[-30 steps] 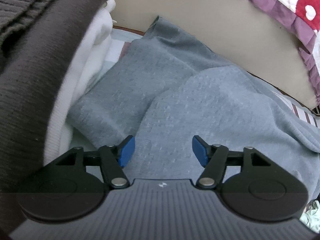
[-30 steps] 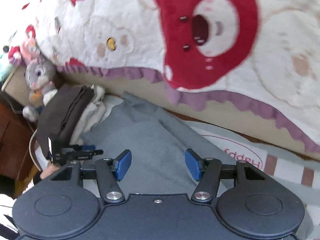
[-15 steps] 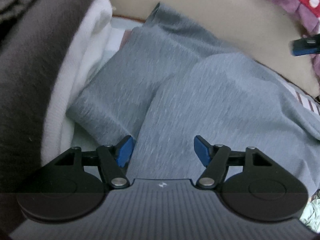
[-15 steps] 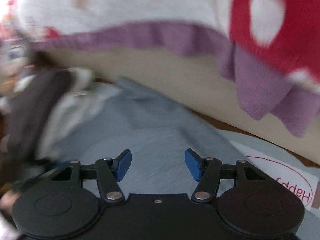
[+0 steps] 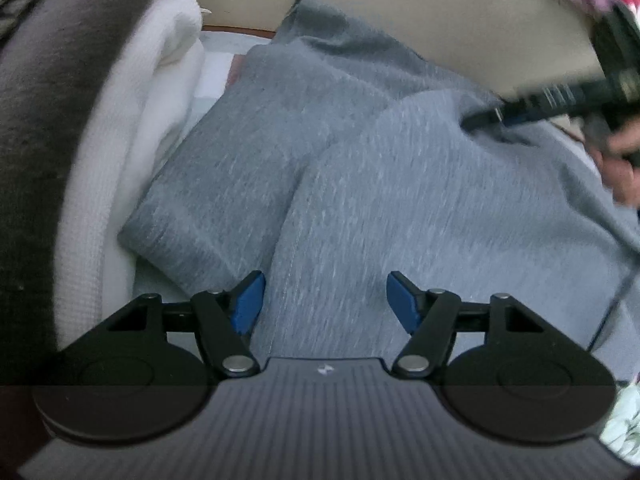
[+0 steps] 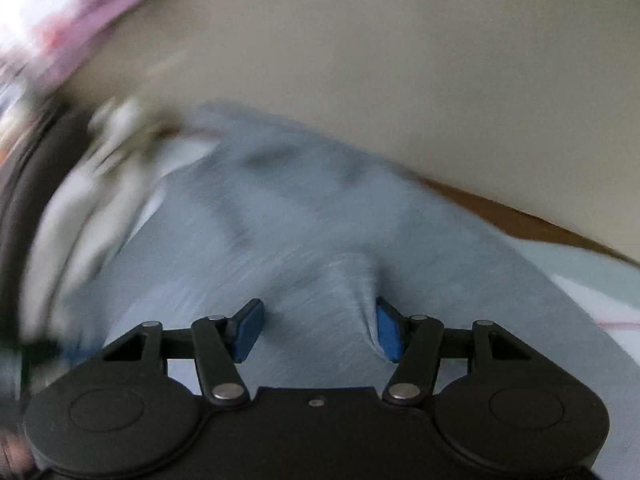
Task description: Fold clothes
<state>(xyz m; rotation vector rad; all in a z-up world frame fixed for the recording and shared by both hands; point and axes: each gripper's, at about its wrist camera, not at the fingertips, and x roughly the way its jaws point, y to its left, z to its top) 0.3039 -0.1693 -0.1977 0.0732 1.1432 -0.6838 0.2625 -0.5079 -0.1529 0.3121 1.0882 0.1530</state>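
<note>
Now our right gripper [image 6: 318,326] has dropped from the air onto the grey garment [image 5: 420,200], fingers apart, a soft ridge bunching against its right finger; we judge a pinch comes next. Our left gripper [image 5: 324,304], also spread, hovers over the near hem. The heathered knit lies flat on the bed beside folded white [image 5: 132,152] and brown [image 5: 36,140] clothes.

- Left tool [image 5: 324,300]: blue fingers [image 5: 248,300] standing wide apart, gripping nothing.
- Right tool [image 6: 318,330]: fingers [image 6: 386,330] likewise spread, holding nothing; view blurring.
- Right hand [image 5: 618,168] gripping its tool.
</note>
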